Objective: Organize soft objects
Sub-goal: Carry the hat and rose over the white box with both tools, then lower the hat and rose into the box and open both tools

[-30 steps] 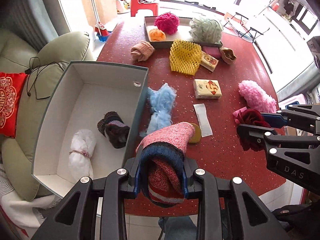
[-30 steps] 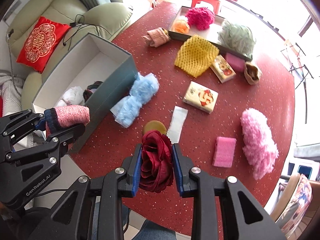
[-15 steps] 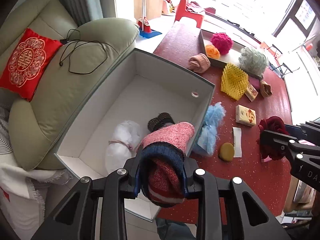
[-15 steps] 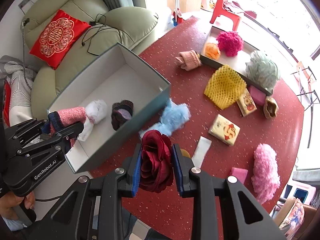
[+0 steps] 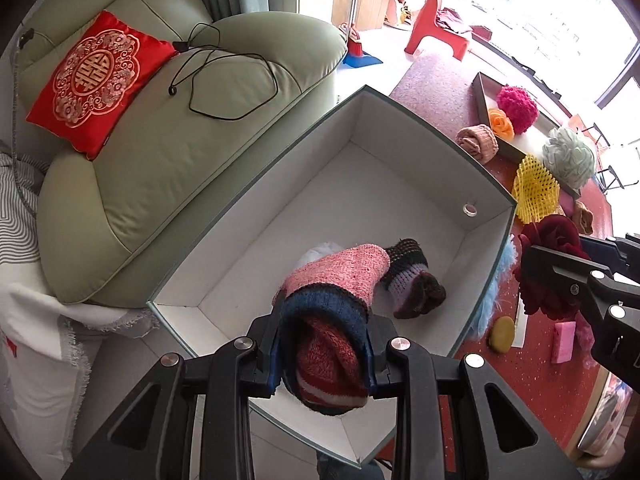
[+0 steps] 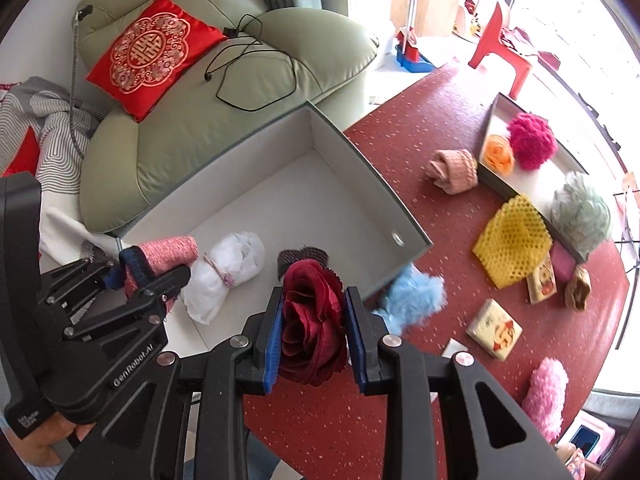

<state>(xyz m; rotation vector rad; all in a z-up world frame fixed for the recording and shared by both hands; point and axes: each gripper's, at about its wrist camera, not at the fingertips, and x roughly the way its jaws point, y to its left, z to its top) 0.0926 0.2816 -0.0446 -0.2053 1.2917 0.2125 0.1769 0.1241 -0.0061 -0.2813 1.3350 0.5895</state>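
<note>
Both grippers have swung from over the counter (image 6: pixel 420 128) to the box (image 5: pixel 486 188). The left gripper (image 5: pixel 325 350) has its fingers clamped on a rolled knit sock (image 5: pixel 332 292), held above the box floor. The right gripper (image 6: pixel 313 332) pinches a red rose (image 6: pixel 312 320) at the box's counter-side wall. Inside lie a white bundle (image 6: pixel 224 272) and a dark sock (image 5: pixel 416 284).

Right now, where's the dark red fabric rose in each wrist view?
Left wrist: dark red fabric rose at the right edge, clamped in the right gripper, just beyond the box's right wall.
Right wrist: rose at bottom centre between that gripper's blue pads, in front of the box's near wall.
Shared landmark: the white-lined open box; the rose hangs at its table-side edge.
</note>
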